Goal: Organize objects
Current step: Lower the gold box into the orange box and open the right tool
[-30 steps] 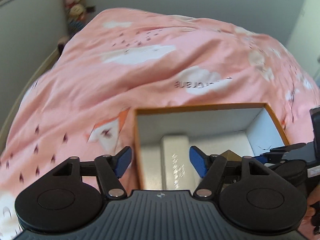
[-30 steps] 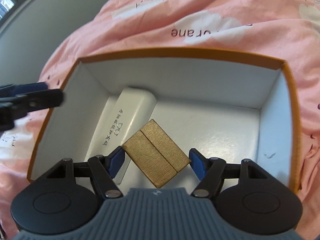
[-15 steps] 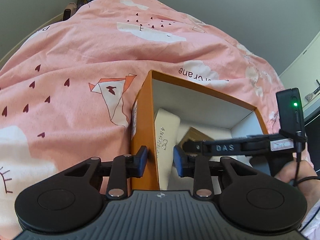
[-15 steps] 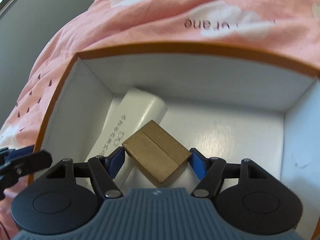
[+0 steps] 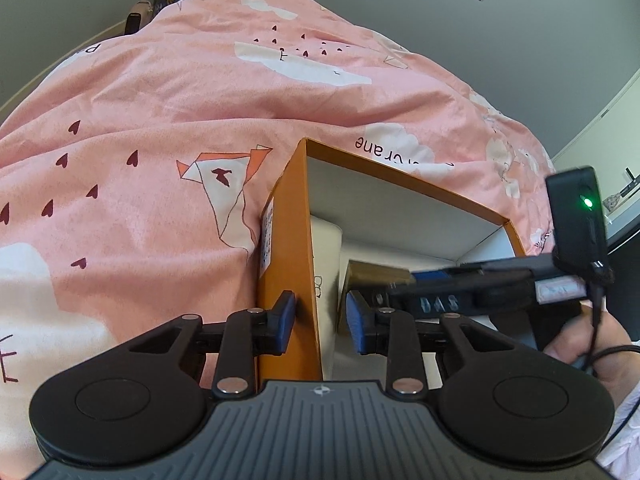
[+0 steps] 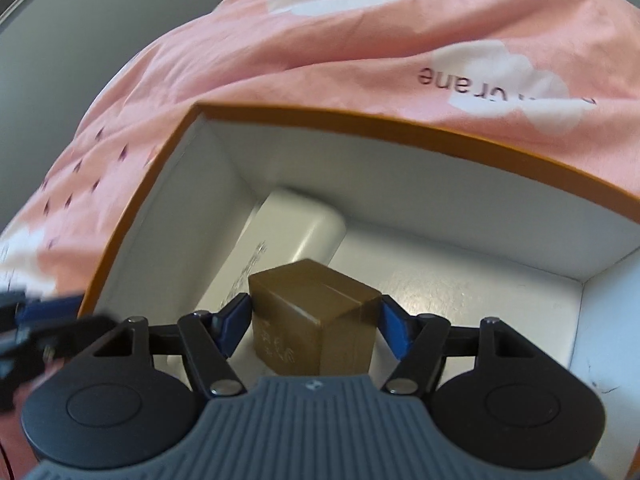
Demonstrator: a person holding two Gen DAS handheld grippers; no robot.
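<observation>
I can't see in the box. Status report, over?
Left gripper astride the box wall, just closed in, pads not clearly touching. Right gripper shut on gold box, low inside. White pack lies beside it.

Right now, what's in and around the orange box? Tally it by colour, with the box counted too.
Orange: 1, the orange box, open, on the pink bedspread.
White: 1, the white packet lying inside.
Gold-brown: 1, the small brown carton inside, between the right tool's pads.
Total: 3
</observation>
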